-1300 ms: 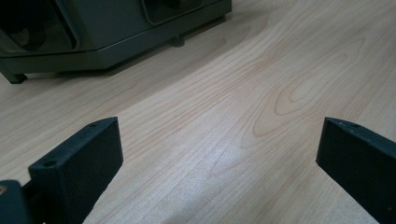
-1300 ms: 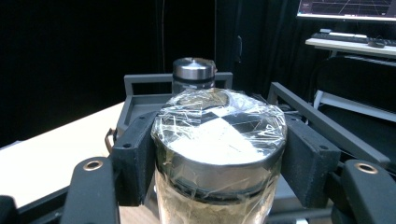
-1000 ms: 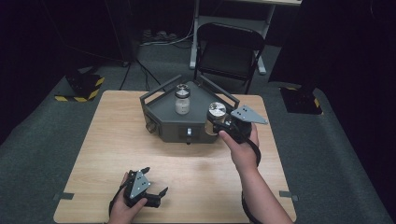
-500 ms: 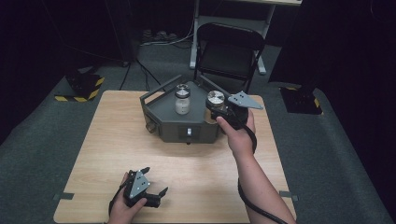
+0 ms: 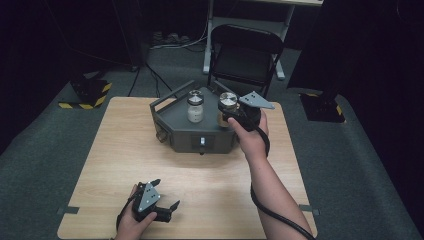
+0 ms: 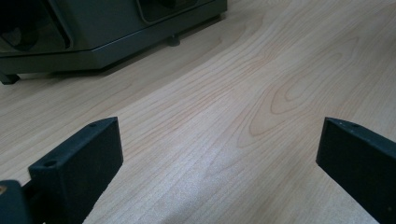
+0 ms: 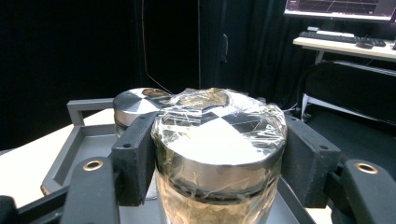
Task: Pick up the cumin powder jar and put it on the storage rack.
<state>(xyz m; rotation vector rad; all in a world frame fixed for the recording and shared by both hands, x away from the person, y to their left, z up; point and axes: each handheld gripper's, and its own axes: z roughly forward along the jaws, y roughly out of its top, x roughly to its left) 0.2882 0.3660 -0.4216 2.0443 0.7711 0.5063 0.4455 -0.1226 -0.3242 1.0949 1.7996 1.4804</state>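
Right gripper [image 7: 212,154] pinches a metal-lidded glass jar [image 7: 217,140] over the grey tray [image 5: 172,112] at the wooden table's [image 5: 115,145] far edge. Left gripper [image 5: 167,206] rests spread near its front edge. Dark curtains and a black folding chair [image 5: 245,55] stand behind.

— What surrounds the wooden table [image 5: 115,150]?
— Grey carpet [image 5: 45,165] on every side; black curtains [image 5: 65,30] behind; a black folding chair [image 5: 246,55] just beyond the far edge.
— Anything else?
— Yellow-and-black striped bases [image 5: 89,92] off both far corners; cables [image 5: 172,42] along the floor; a desk with a keyboard [image 7: 343,38] and monitor [image 7: 341,7].
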